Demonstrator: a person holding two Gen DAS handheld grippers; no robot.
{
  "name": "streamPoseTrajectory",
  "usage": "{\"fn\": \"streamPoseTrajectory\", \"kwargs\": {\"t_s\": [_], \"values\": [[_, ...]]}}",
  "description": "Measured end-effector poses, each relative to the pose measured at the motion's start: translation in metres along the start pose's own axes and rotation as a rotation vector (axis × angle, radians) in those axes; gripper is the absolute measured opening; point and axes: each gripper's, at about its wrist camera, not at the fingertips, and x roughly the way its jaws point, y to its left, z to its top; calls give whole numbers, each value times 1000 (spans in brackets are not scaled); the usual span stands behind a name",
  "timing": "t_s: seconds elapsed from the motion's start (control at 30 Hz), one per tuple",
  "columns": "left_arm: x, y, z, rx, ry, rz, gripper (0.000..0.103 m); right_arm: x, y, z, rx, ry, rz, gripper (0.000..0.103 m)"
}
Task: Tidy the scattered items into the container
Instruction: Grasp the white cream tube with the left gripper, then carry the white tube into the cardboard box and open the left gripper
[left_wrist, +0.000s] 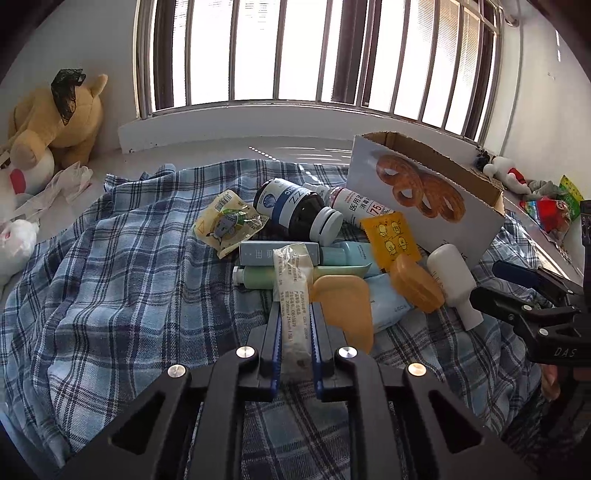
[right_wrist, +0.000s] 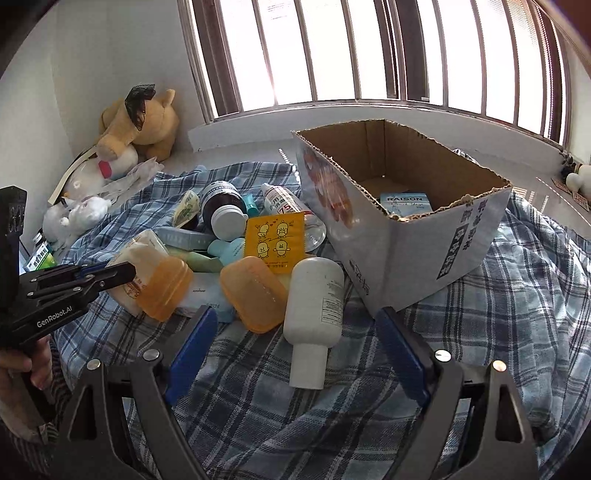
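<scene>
Two orange lids (left_wrist: 345, 306) remain; left tool (left_wrist: 295, 314) clenches one white packet (left_wrist: 291, 291), right tool (right_wrist: 295, 325) released.

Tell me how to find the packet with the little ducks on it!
Find the big cardboard box on the plaid cloth. Left of it is a pile of bottles. The duck packet lies on top there, above the white bottle: flat, square, bright yellow, with four cartoon ducks.

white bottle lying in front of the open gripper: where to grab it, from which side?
Grip the white bottle across its wide body, coming from above at the near side. It lies flat on the plaid cloth, narrow cap toward the right gripper, both flanks clear.
</scene>
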Motion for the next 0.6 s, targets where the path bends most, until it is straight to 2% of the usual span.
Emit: {"fn": "streamPoseTrajectory", "kwargs": {"t_s": [0.13,0.3,0.4,0.53,0.6], "values": [[-13,-2,7,19,-27,9,14,-1,-1,0,1,-4,-16,87],[-20,-11,23,23,-39,-31,14,-4,-5,0,21,-11,-20,87],[-23,-28,37,53,-59,-42,14,-8,-11,-1,45,-18,-32,87],[-26,-59,62,110,-89,-103,14,-17,-23,-3,90,-33,-114,87],[-23,-77,76,140,-93,-139,14,-18,-31,-3,130,-31,-92,87]]}}
